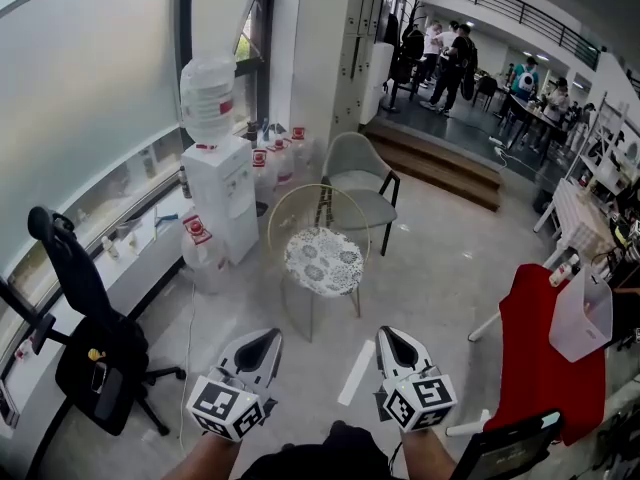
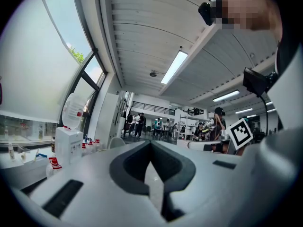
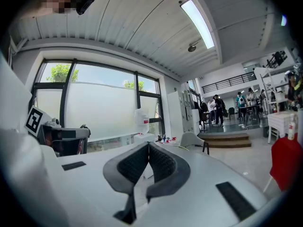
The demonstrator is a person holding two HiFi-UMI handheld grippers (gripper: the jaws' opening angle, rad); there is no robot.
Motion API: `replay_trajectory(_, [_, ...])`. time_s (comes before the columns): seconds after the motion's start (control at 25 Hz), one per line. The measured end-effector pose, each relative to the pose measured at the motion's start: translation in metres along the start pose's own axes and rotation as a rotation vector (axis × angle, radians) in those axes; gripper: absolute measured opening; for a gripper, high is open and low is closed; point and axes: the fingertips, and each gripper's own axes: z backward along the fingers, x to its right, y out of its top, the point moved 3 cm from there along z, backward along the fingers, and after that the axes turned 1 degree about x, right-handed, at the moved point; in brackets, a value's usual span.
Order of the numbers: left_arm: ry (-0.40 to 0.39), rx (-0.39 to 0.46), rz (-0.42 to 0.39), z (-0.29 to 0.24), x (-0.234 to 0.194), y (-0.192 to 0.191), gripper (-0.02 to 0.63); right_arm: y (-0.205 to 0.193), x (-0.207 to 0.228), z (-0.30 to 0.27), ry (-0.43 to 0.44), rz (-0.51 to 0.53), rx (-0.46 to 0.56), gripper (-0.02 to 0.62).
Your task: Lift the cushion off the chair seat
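Note:
A round cushion (image 1: 323, 260) with a grey floral pattern lies on the seat of a gold wire-backed chair (image 1: 305, 200) in the middle of the floor. Both grippers hang low in the head view, short of the chair and apart from it. My left gripper (image 1: 265, 340) sits to the cushion's lower left, my right gripper (image 1: 392, 338) to its lower right. Each has its jaws together with nothing between them. In the left gripper view the left gripper (image 2: 150, 143) blocks the cushion, and in the right gripper view the right gripper (image 3: 148, 145) does the same.
A grey armchair (image 1: 360, 183) stands behind the wire chair, a white water dispenser (image 1: 222, 198) with spare bottles to its left. A black office chair (image 1: 90, 338) is at the near left, a red cloth (image 1: 540, 358) and a white bag (image 1: 580, 313) at the right. People stand far back.

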Motion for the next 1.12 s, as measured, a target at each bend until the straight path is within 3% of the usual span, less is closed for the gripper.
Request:
replay_trajectory(0.32, [0.022,-0.011,-0.001,-0.038,-0.019,-0.001,0.006,0.007,0.026,-0.04,0.003,-0.001,0.024,0.011])
replay_trajectory(0.56, [0.016,-0.011,-0.039,-0.096,-0.031,0.008,0.008,0.02,0.069,-0.088,0.02,-0.009,0.047,0.011])
replay_trajectory(1.12, [0.034,-0.025,-0.023,-0.223,-0.045,0.013,0.006,0.038,0.168,-0.161,0.044,-0.021,0.055,0.011])
